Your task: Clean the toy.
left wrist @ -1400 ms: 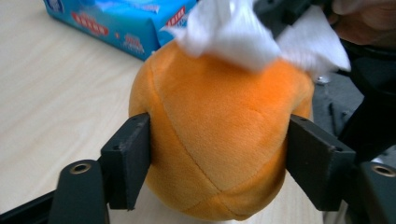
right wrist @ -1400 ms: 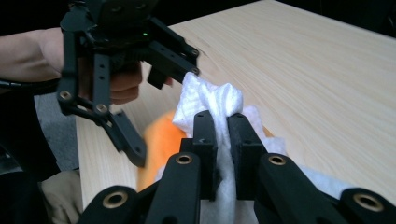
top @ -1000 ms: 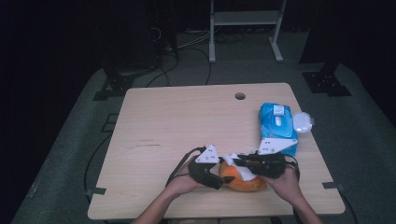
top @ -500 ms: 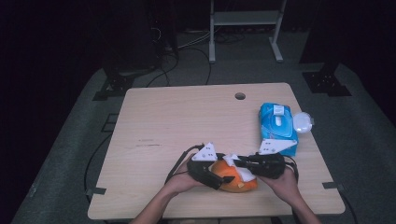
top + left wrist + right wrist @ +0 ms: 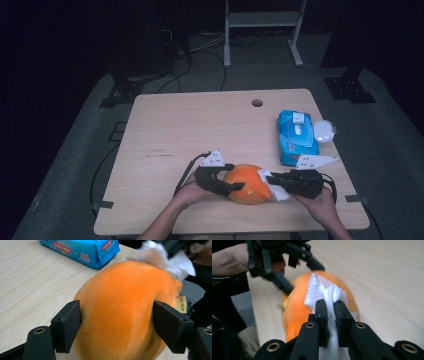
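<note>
While left claw (image 5: 116, 325) grips plush (image 5: 125, 312) — right claw (image 5: 330, 312) wipes.

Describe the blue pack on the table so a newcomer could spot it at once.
Start at the wooden table and go to its right edge. The blue wipes pack lies there, beyond the orange plush toy. It is the sole blue, flat, rectangular thing, with a white lid on top.

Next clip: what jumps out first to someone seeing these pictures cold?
The orange plush toy at the table's near edge, clamped between the left gripper's pads while the right gripper, shut on a white wipe, presses the wipe against it. Next, the blue pack of wipes at the right side, a small clear lid beside it.
</note>
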The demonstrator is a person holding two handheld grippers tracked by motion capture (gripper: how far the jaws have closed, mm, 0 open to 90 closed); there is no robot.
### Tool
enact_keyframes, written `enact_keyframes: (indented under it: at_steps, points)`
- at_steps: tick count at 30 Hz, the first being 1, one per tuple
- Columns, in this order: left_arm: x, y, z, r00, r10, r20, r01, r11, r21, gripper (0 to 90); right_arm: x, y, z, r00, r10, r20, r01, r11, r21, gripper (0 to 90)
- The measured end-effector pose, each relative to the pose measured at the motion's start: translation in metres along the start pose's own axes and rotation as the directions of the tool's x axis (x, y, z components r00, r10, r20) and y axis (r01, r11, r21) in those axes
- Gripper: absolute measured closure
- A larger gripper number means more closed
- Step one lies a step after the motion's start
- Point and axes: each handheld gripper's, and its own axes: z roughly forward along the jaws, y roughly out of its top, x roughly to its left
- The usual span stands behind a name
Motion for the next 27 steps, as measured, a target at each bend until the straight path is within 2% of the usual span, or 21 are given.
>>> enact_keyframes:
  at_steps: [2, 6, 10, 13, 15, 17, 20, 22, 25, 27]
  points:
    - [0.0, 0.0, 0.0, 1.0, -0.005, 0.002, 0.005, 1.0, -0.003, 25.1, 0.002, -0.005, -0.003, 0.9997, 0.016, -0.017, -0.016, 1.0, 0.0, 81.5]
    - [-0.002, 0.003, 0.0, 1.0, 0.002, 0.003, -0.002, 1.0, 0.0, 24.4, 0.002, 0.002, 0.001, 0.9999, 0.0, -0.01, 0.0, 1.0, -0.01, 81.5]
    - [-0.011, 0.007, 0.0, 0.9981, 0.043, 0.044, -0.044, 0.9987, 0.026, 23.2, -0.008, 0.015, 0.013, 0.9998, 0.015, -0.013, -0.016, 0.999, -0.034, 81.6]
    - [-0.013, 0.009, -0.001, 0.9952, 0.078, 0.059, -0.081, 0.9954, 0.051, 19.4, -0.013, 0.02, 0.023, 0.9997, 0.018, -0.015, -0.018, 1.0, -0.013, 81.6]
    - [-0.008, 0.008, -0.003, 0.9968, 0.045, 0.065, -0.048, 0.9983, 0.033, 15.1, -0.013, 0.017, 0.026, 0.9993, 0.025, -0.028, -0.026, 1.0, -0.014, 81.6]
    - [-0.001, 0.007, -0.002, 0.9989, 0.009, 0.046, -0.01, 0.9996, 0.027, 7.3, -0.011, 0.016, 0.025, 0.999, 0.022, -0.039, -0.023, 1.0, -0.013, 81.6]
    - [0.002, 0.003, 0.006, 0.9971, -0.023, 0.073, 0.02, 0.9992, 0.034, 3.0, -0.009, 0.016, 0.025, 0.999, 0.015, -0.043, -0.016, 1.0, -0.012, 81.5]
    - [0.0, 0.001, 0.011, 0.9938, -0.025, 0.108, 0.019, 0.9986, 0.049, 6.7, -0.007, 0.017, 0.025, 0.9989, 0.009, -0.047, -0.009, 1.0, -0.007, 81.6]
    - [-0.005, 0.004, 0.007, 0.9961, 0.01, 0.087, -0.014, 0.9992, 0.038, 24.4, -0.002, 0.019, 0.025, 0.9996, -0.003, -0.028, 0.003, 1.0, -0.003, 81.6]
    - [-0.009, 0.007, 0.003, 0.9966, 0.056, 0.061, -0.055, 0.9984, -0.012, 32.5, 0.0, 0.022, 0.023, 0.9997, -0.018, -0.017, 0.017, 1.0, -0.015, 81.6]
